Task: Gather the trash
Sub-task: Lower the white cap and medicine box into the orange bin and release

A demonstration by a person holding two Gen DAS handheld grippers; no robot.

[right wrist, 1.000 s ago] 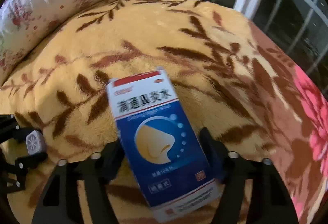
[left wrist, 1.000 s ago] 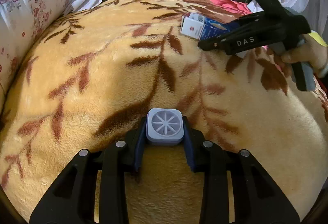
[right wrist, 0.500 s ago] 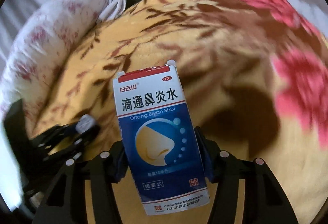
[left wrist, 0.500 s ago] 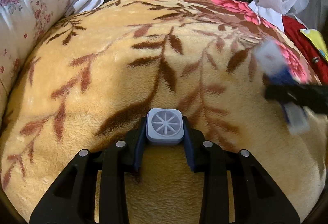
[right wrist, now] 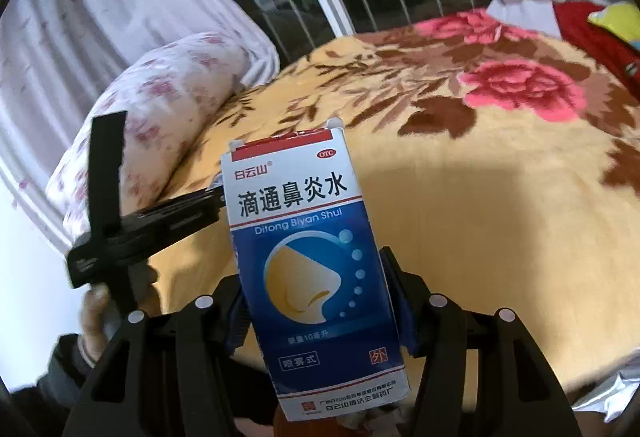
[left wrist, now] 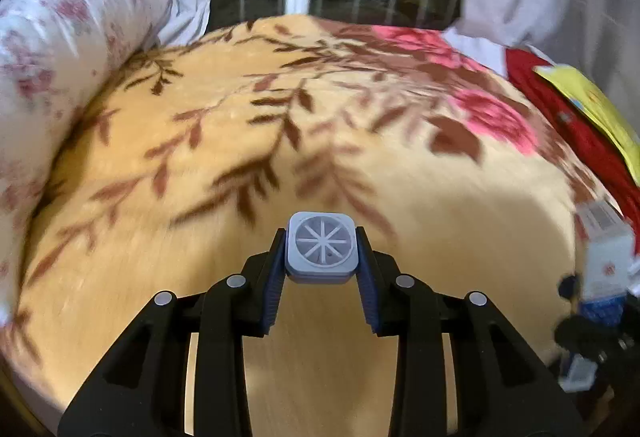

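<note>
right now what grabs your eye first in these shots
The blue and white medicine box fills the middle of the right wrist view, clamped upright in the right gripper. The left gripper pinches a small grey square cap above the yellow leaf-patterned blanket.

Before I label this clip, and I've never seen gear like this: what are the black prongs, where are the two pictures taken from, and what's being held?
No robot here: a person holds a black two-finger gripper in each hand, each carrying a fisheye camera looking along its fingers. In the left wrist view, the left gripper is clamped on a small grey square cap with a spoke pattern. In the right wrist view, the right gripper is clamped on a blue and white cardboard nasal spray box, lifted above the yellow plush blanket with brown leaves and pink flowers. A white pillow with pink flowers lies at the blanket's edge.
</note>
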